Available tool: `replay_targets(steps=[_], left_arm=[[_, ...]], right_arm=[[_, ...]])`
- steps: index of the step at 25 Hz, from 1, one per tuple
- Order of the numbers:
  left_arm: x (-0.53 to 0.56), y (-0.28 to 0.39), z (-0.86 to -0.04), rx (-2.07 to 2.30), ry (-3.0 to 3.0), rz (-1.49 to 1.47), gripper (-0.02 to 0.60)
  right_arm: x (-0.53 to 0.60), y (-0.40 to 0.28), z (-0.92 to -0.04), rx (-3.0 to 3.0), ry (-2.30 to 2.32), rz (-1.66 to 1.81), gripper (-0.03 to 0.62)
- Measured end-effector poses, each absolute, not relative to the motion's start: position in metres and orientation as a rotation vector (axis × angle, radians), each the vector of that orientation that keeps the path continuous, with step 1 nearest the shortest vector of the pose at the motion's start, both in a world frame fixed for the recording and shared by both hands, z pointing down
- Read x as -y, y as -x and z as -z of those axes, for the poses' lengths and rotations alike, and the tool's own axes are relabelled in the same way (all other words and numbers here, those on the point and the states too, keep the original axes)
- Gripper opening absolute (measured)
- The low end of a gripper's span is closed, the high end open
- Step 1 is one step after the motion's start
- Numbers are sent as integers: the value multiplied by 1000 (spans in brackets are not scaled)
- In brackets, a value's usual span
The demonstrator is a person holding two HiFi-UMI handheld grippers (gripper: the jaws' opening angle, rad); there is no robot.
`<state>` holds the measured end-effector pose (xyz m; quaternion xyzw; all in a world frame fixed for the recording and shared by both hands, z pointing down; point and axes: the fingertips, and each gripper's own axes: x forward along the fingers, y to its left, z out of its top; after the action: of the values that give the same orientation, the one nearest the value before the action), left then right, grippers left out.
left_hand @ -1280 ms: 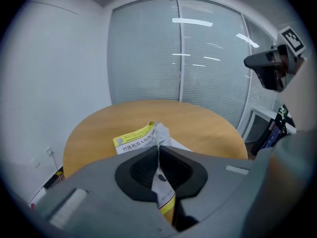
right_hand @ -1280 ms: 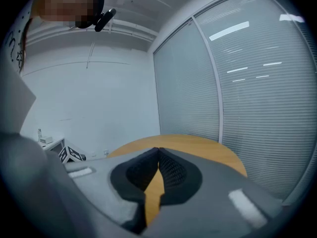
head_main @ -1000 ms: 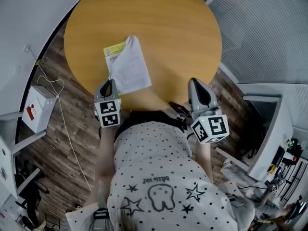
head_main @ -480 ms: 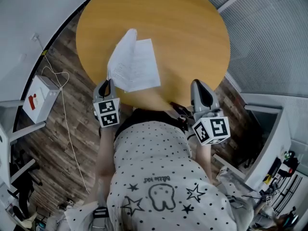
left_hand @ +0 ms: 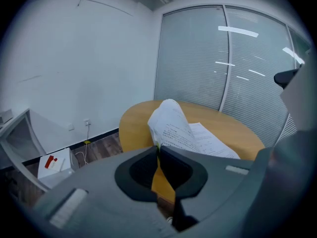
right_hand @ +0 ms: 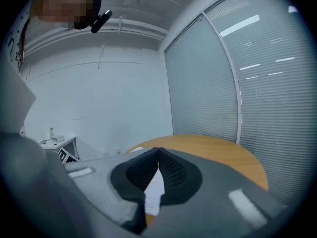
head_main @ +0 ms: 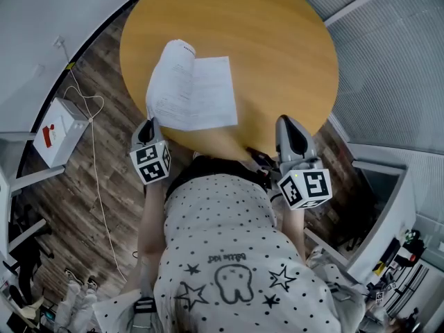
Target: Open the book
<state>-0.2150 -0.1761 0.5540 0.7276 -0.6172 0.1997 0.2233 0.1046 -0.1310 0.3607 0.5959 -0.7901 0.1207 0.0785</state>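
**A:** Where does the book (head_main: 208, 96) sit?

**B:** On the worktop (head_main: 277, 40), in its near-left part, close to the near rim. It lies part open. One page rests flat on the wood, and a sheaf of leaves (head_main: 165, 82) stands curled up toward the worktop's left side.

**A:** Which gripper has it?

**B:** The left gripper (head_main: 148, 122), at the worktop's near-left rim. Its jaws are clenched, and the near corner of the curled leaves runs right into their tips, so I judge that it pinches that corner.

**A:** And the other?

**B:** The right gripper (head_main: 283, 119) hangs at the near rim further right, well apart from the book. Its jaws are pressed together on nothing.

**A:** What does the next move turn on?

**B:** The spine. It runs from the near rim toward the worktop's middle, a little slanted. The raised leaves lie on its left, straight ahead of the left gripper. To finish the opening, I think that corner must swing out toward the worktop's left rim until the leaves drop flat. The left hand is the nearer one. Pulling along the spine instead would likely drag the whole book.
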Motion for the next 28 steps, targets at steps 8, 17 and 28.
replay_targets(steps=[8, 17, 28], left_arm=[[159, 236, -581, 1745, -1913, -615, 28], [147, 246, -623, 1703, -1805, -650, 32], [147, 245, -643, 1667, -1816, -738, 54]], right_arm=[[128, -111, -359, 2364, -1785, -366, 4], [120, -117, -361, 2336, -1798, -367, 4], [114, -114, -364, 2352, -1827, -378, 5]])
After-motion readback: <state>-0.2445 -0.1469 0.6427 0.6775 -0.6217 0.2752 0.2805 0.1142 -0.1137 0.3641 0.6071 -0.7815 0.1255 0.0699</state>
